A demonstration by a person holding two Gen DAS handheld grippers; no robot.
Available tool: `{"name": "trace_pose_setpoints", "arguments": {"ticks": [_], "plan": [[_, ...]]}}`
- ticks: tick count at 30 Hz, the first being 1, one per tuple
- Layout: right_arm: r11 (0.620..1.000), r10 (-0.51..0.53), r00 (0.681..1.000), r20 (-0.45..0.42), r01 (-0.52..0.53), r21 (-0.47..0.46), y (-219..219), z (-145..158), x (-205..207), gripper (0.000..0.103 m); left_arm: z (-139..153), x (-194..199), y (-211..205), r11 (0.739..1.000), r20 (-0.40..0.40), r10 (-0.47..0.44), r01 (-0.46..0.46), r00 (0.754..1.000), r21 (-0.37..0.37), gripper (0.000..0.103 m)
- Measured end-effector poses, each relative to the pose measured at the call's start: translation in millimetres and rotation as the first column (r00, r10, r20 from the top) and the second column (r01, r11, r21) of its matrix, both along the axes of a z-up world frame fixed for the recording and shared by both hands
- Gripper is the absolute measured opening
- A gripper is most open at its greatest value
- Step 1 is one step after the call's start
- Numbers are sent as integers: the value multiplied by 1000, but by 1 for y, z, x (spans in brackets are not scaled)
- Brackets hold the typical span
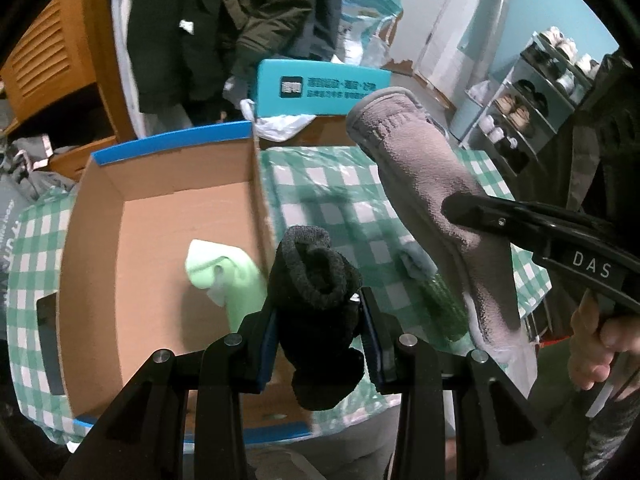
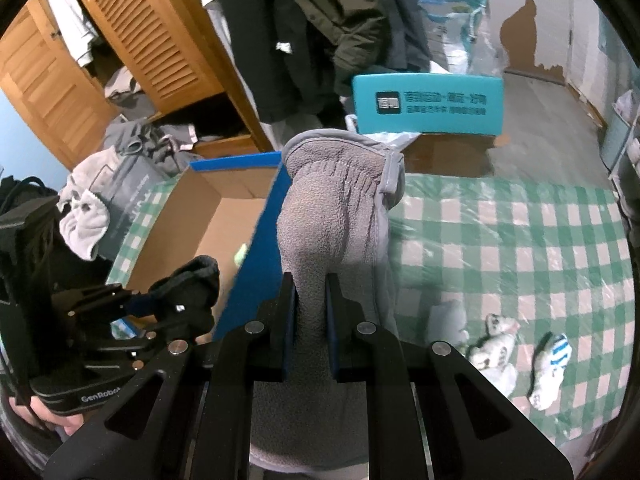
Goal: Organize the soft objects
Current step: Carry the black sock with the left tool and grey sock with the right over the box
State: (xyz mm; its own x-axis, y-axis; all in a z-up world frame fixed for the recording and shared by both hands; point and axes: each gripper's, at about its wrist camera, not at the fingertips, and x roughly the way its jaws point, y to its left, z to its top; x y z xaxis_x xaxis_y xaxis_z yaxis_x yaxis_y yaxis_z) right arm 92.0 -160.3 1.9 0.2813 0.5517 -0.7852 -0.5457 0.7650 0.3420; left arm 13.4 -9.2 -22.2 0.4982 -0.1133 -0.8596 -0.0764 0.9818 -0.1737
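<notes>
Right at the bottom of the left wrist view, the left claw (image 1: 320, 320) is squeezed on a black sock (image 1: 316, 300), and the sock bulges up between the two pads. Just to the right in that picture, the right claw (image 1: 460, 208) reaches in from the right edge and pinches a grey glove (image 1: 424, 184). In the right wrist view the right claw (image 2: 310, 308) is closed tight on the glove (image 2: 332, 208), which sticks up in the middle of the frame.

A cardboard box (image 1: 160, 240) with a blue rim sits open at the left of the left wrist view, on the green checked cloth (image 1: 328, 196). A light green sock (image 1: 228, 276) already lies inside it.

I think this is the carrying step, with both soft things held up near the box. Next, each claw likely needs to get over the open box and let go. More socks (image 2: 548, 364) lie on the cloth at the lower right of the right wrist view, so the job looks only partly done
</notes>
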Motion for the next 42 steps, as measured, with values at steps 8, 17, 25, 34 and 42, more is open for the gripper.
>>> {"name": "trace_pose_setpoints", "arguments": {"ticks": [8, 17, 25, 34, 42], "plan": [[999, 48, 999, -3, -48, 1, 40, 3, -2, 11, 3, -8, 30, 999, 15, 51, -50, 999, -18, 37], [995, 102, 995, -15, -102, -5, 83, 4, -4, 11, -1, -22, 68, 992, 13, 122, -121, 992, -28, 37], [987, 158, 987, -29, -159, -19, 122, 0, -12, 11, -3, -29, 96, 983, 14, 179, -179, 984, -39, 37], [976, 211, 976, -50, -213, -45, 161, -12, -19, 11, -12, -37, 121, 973, -1, 226, -226, 974, -54, 37], [967, 240, 969, -66, -244, -67, 187, -23, -23, 11, -17, -41, 138, 963, -11, 263, -263, 965, -57, 37]]}}
